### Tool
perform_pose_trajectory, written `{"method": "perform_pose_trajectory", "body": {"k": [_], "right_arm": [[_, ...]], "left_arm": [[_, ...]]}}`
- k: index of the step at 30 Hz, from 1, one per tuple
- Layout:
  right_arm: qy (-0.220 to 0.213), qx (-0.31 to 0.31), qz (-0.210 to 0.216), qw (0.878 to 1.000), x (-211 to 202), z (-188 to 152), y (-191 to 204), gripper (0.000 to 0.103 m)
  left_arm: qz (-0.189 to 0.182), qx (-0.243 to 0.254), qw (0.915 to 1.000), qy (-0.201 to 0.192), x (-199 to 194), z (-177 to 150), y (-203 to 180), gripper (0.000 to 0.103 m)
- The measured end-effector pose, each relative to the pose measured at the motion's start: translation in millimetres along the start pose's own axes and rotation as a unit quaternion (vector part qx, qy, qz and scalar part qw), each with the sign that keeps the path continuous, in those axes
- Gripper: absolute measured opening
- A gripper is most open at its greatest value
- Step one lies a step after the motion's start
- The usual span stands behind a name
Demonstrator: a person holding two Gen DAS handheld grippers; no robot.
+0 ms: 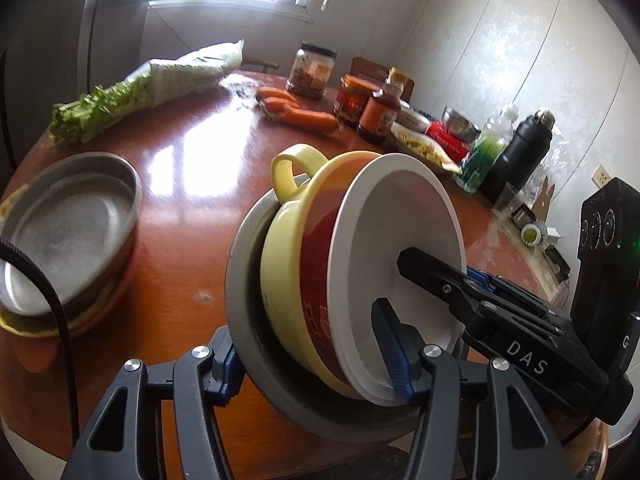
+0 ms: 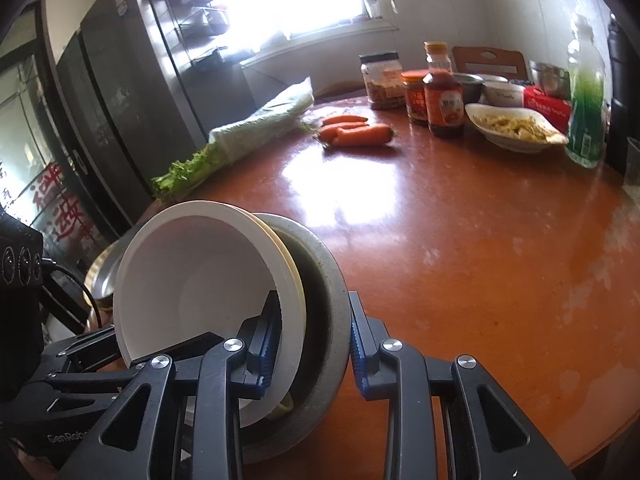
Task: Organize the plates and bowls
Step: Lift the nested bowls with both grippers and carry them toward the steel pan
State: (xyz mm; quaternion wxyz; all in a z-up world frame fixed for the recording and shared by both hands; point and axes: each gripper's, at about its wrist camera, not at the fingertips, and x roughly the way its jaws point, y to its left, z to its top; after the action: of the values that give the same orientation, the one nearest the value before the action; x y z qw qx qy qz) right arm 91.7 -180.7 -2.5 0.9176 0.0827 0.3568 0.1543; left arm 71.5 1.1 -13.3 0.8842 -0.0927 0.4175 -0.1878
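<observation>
The round, glossy red-brown wooden table [image 2: 460, 240] is bare across its middle, the widest free ground for setting anything down; groceries sit along its far rim from eleven to two o'clock: a wrapped bundle of leafy greens [image 2: 244, 136], three orange carrots [image 2: 356, 132] and a row of jars and sauce bottles [image 2: 442, 92]. At nine o'clock in the left wrist view rests a shallow stainless-steel basin [image 1: 68, 224] on other dishes, likely a gathering pile. The nested stack, tipped on edge near the table's near rim, is held from both sides, seemingly so that it does not fan apart: a dull grey metal dish [image 1: 240, 280] outermost, then a pale yellow bowl with a loop handle [image 1: 288, 176], then a red-printed bowl [image 1: 320, 240], with a white bowl [image 2: 192, 272] innermost. The left gripper [image 1: 312, 340] is closed across the whole stack, one pad behind the grey dish, one inside the white bowl. The right gripper [image 2: 314, 344] clamps the opposite rim, narrower. The near table edge lies close beneath, so lowering calls for care.
</observation>
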Motion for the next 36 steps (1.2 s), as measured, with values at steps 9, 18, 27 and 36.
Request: {"method": "perform_pose_trajectory", "body": {"k": [9, 18, 27, 36], "right_arm": [[-0.023, -0.047, 0.054, 0.997, 13, 45, 76, 0.031], [0.000, -0.079, 0.110, 0.991, 69, 66, 158, 0.031], [0.011, -0.097, 0.102, 0.990, 87, 66, 184, 0.031], [0.024, -0.097, 0.092, 0.991, 95, 53, 182, 0.031]], "left_arm": [[0.044, -0.019, 0.9976, -0.050, -61, 32, 56, 0.058], [0.107, -0.044, 0.9915, -0.059, -93, 47, 125, 0.058], [0.105, -0.055, 0.9910, -0.063, -92, 44, 147, 0.058], [0.100, -0.060, 0.9917, -0.054, -80, 36, 151, 0.058]]}}
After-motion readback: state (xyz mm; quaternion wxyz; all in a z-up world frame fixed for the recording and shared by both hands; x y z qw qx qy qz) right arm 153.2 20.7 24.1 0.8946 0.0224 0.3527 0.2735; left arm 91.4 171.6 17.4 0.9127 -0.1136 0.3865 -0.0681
